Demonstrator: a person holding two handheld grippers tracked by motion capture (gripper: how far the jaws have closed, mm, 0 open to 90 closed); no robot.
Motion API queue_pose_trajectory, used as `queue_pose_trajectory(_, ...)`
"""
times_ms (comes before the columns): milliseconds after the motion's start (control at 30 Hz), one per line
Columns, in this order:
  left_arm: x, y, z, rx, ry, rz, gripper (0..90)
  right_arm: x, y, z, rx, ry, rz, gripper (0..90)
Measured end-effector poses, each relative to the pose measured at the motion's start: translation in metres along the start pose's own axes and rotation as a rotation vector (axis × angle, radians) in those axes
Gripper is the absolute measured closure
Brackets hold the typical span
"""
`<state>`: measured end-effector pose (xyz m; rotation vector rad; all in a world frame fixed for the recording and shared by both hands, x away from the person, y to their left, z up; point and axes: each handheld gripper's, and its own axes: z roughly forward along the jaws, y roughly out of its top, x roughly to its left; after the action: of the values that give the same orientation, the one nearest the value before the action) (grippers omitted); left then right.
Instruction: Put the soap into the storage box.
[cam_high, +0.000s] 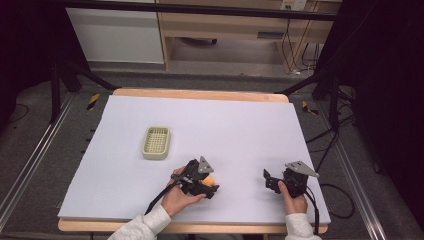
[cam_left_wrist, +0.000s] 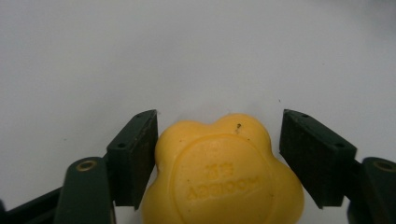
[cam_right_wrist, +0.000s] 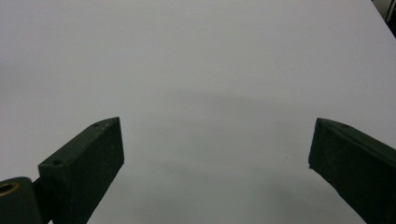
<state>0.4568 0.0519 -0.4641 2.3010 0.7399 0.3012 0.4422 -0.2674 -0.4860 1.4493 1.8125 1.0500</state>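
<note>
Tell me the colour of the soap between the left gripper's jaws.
Yellow-orange soap, clearest in the left gripper view.

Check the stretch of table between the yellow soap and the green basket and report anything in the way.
Nothing visible: the white table lies bare between the yellow soap, which sits between the left gripper jaws, and the green basket.

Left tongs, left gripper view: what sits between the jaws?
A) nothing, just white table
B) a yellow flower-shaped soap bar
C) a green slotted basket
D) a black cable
B: a yellow flower-shaped soap bar with embossed lettering lies between the jaws of the left tongs; the left jaw sits against it, while a gap shows beside the right jaw.
</note>
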Motion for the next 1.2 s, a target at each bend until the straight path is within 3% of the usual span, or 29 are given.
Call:
queue_pose_trajectory(200,0.004,-0.005,-0.015,-0.019,-0.02,-0.008,21.8,0.0,0.0,0.0,-0.002,-0.003,-0.002,3.9)
queue_pose_trajectory(500,0.006,-0.019,-0.02,-0.008,-0.028,0.031,21.6,0.0,0.0,0.0,-0.003,-0.005,-0.002,3.9)
queue_pose_trajectory(1200,0.001,-0.022,-0.005,0.019,-0.026,0.056,21.1,0.0,0.0,0.0,0.002,0.0,0.001,4.0)
